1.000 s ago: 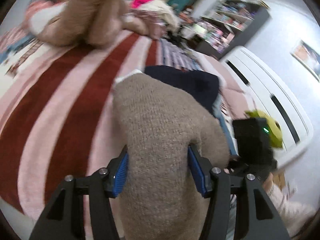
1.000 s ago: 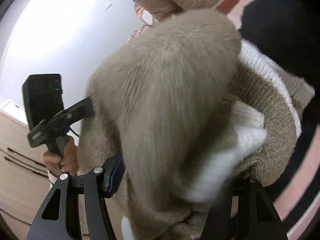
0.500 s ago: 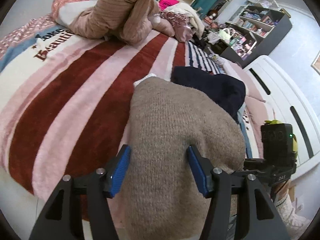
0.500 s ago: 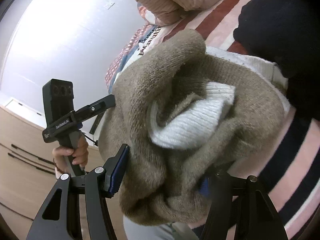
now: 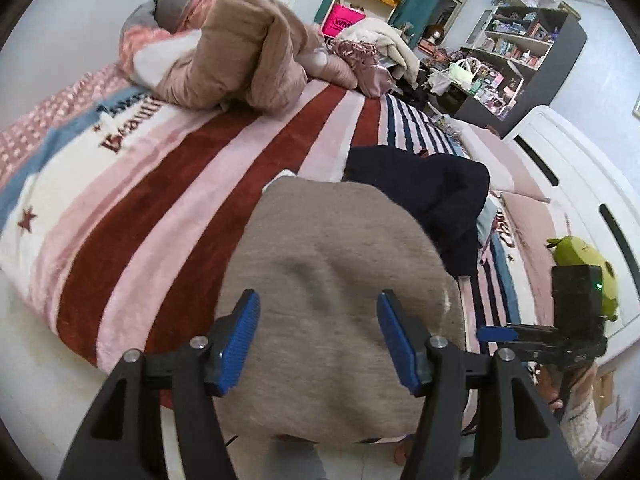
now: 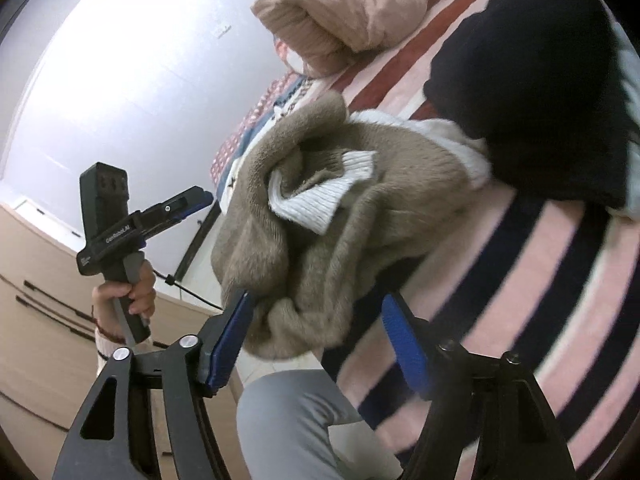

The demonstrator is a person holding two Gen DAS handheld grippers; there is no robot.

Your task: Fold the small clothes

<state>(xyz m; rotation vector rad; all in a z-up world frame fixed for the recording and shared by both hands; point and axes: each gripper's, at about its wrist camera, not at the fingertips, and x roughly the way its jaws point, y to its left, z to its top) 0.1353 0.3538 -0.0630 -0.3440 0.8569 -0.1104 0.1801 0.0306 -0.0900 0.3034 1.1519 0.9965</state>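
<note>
Two grippers, both with jaws opening as I watch. Through the left wrist camera, my left gripper [image 5: 318, 338] hangs over the near edge of the bed with the tan knit sweater [image 5: 332, 312] bulging up between its blue pads; I see a gap on each side, so the pads are not pressing the cloth. To the left of the sweater runs the striped fleece blanket [image 5: 168, 208], red, pink and white, with lettering near its far left. Behind it, a heap of pink-brown bedding [image 5: 248, 48] blocks the head of the bed. Just right of the sweater and touching its far edge sits a dark navy garment [image 5: 432, 196]. Farther right, a green plush toy [image 5: 580, 256] lies by the white bed frame [image 5: 576, 176], partly hidden by the right gripper's body.

Through the right wrist camera, the person's left hand [image 6: 128, 292] grips the other tool's handle at far left. My right gripper [image 6: 316, 340] is open too: the sweater's crumpled hem, white ribbed cuff [image 6: 320, 196] showing, touches the left pad only. Grey trousers [image 6: 288, 420] fill the space below the jaws.
</note>
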